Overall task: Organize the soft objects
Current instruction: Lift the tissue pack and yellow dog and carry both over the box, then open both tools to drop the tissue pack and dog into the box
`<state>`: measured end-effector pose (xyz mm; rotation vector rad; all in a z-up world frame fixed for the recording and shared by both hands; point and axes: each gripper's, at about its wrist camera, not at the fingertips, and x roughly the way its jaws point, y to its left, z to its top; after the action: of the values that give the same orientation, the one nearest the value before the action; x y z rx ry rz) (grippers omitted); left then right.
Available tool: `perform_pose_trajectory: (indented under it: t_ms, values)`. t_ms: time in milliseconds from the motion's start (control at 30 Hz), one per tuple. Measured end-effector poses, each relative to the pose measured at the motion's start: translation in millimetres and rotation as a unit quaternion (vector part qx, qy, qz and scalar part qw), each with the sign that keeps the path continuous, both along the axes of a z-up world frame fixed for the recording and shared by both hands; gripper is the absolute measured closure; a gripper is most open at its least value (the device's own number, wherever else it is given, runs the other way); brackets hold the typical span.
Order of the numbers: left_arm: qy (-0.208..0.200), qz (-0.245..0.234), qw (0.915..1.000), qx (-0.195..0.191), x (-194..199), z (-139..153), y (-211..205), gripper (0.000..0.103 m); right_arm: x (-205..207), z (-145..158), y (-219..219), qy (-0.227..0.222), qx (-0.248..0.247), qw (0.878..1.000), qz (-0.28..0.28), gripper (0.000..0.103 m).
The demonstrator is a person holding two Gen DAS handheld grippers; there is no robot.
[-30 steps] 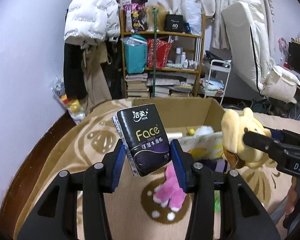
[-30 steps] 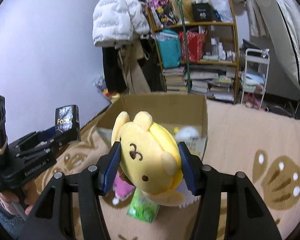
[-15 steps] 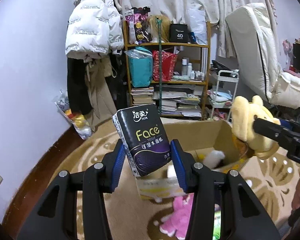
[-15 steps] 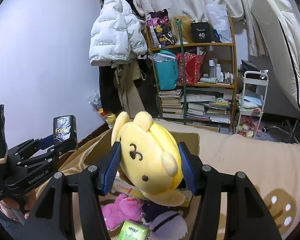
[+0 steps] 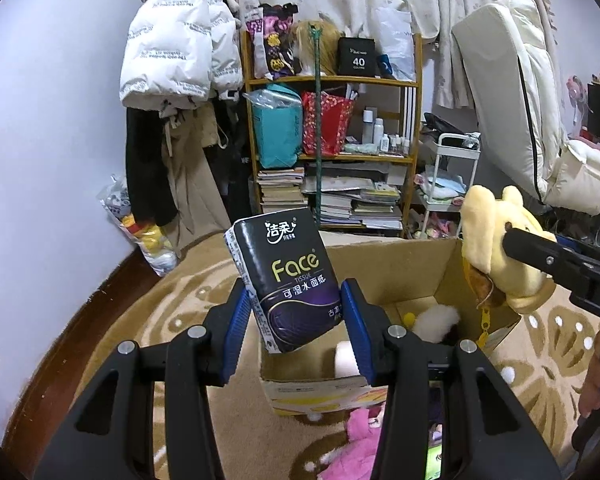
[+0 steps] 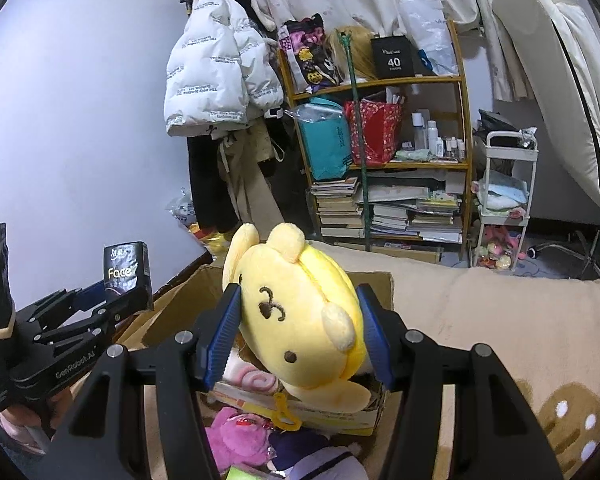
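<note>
My left gripper point(image 5: 296, 324) is shut on a black "Face" tissue pack point(image 5: 286, 280), held tilted above the near left corner of an open cardboard box point(image 5: 404, 264). My right gripper point(image 6: 296, 336) is shut on a yellow plush dog point(image 6: 300, 320), hanging over the same box point(image 6: 180, 304). From the left wrist view the plush point(image 5: 496, 248) shows at the right, over the box's right wall. The tissue pack point(image 6: 126, 272) and left gripper appear at the left of the right wrist view. Inside the box lie a white plush point(image 5: 436, 316) and a pale roll point(image 5: 346, 358).
On the beige patterned rug point(image 5: 180, 320) in front of the box lie a pink plush point(image 6: 240, 436), a dark purple plush point(image 6: 312, 456) and a green packet point(image 6: 240, 474). Behind stand a wooden shelf point(image 5: 332, 152) with books, hanging coats point(image 5: 172, 40), a white trolley point(image 6: 504, 200) and a leaning mattress point(image 5: 520, 100).
Both grippers moved forward over the box with their loads. The box has come closer and lower in both views; the toys on the rug have slipped toward the bottom edge.
</note>
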<state>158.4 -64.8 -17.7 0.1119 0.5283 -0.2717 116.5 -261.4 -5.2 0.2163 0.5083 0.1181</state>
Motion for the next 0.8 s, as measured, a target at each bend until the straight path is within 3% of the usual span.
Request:
perform_pose_trajectory:
  t_ms: [300, 633, 700, 767, 800]
  values:
    - [0.024, -0.009, 0.9996, 0.01, 10.6, -20.3, -8.6, 0.058, 11.8, -23.7, -5.4, 0.021, 0.0, 1.0, -0.002, 0.042]
    - [0.032, -0.019, 0.999, 0.024, 8.7, -28.7, -15.1, 0.056, 12.9, -30.1, -5.1, 0.031, 0.006, 0.999, 0.002, 0.037]
    - [0.028, -0.016, 0.9991, 0.026, 7.6, -27.3, -15.0, 0.046, 12.0, -30.4, -4.9, 0.032, 0.009, 0.999, 0.001, 0.037]
    - [0.024, -0.014, 0.9993, 0.026, 6.3, -25.8, -14.0, 0.045, 10.8, -29.7, -5.3, 0.031, 0.012, 0.999, 0.0, 0.036]
    - [0.026, -0.016, 0.9992, 0.026, 5.9, -25.6, -13.9, 0.042, 10.5, -29.6, -5.6, 0.032, 0.016, 0.999, 0.002, 0.031]
